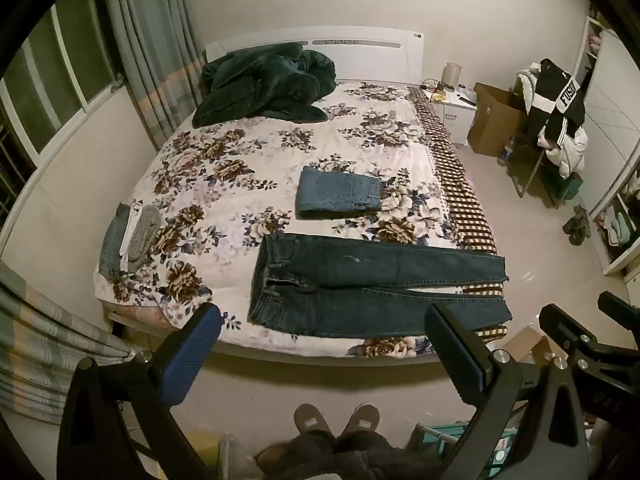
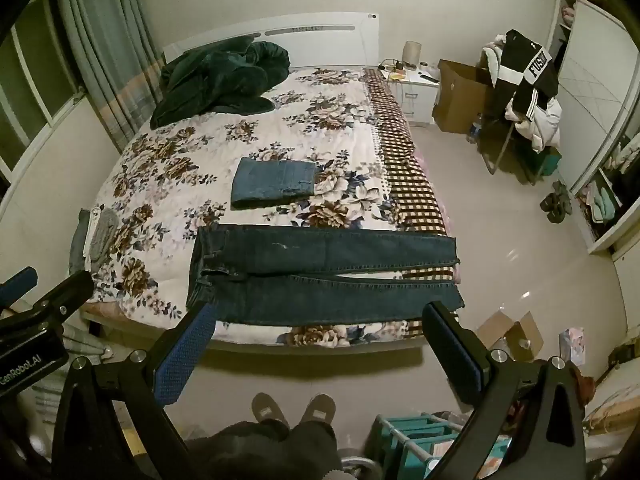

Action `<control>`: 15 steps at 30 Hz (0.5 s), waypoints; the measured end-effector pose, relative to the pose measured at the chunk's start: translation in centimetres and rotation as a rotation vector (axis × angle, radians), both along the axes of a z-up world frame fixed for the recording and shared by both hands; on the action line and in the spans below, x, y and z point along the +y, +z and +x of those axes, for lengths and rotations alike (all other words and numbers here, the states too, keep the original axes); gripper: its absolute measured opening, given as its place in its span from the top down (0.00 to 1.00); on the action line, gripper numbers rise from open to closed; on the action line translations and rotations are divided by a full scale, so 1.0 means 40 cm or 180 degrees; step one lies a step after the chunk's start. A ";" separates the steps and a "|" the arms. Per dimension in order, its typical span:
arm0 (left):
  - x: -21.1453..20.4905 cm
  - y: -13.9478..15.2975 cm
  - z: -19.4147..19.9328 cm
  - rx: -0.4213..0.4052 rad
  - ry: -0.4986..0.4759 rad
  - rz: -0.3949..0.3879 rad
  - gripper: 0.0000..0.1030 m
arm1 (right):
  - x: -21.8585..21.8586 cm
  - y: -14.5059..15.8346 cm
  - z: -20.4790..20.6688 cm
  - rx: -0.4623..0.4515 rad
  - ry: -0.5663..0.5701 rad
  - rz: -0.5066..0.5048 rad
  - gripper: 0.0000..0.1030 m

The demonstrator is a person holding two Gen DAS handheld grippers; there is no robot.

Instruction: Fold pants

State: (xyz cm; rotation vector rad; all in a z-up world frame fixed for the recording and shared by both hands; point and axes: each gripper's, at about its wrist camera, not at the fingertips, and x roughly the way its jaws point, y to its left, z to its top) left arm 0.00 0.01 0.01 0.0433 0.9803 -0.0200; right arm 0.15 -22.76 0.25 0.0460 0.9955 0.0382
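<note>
Dark blue jeans lie flat along the near edge of the floral bed, waist to the left, legs side by side reaching the right edge; they also show in the right wrist view. A lighter pair of jeans, folded, lies behind them and shows in the right wrist view too. My left gripper is open and empty, held back above the floor short of the bed. My right gripper is open and empty, likewise short of the bed edge, and shows at the right of the left wrist view.
A dark green blanket is heaped at the headboard. Small grey and white clothes lie at the bed's left edge. A nightstand, cardboard box and clothes-laden chair stand right of the bed. My slippered feet are below.
</note>
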 end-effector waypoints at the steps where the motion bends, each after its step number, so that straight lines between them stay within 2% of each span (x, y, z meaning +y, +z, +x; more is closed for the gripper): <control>1: 0.000 0.000 0.000 -0.0003 0.0003 0.0003 0.00 | 0.001 0.000 0.000 0.0015 -0.0001 -0.0017 0.00; 15: 0.000 0.000 0.000 -0.0015 -0.0001 0.0003 0.00 | 0.000 0.000 0.000 -0.0002 0.0009 -0.0009 0.00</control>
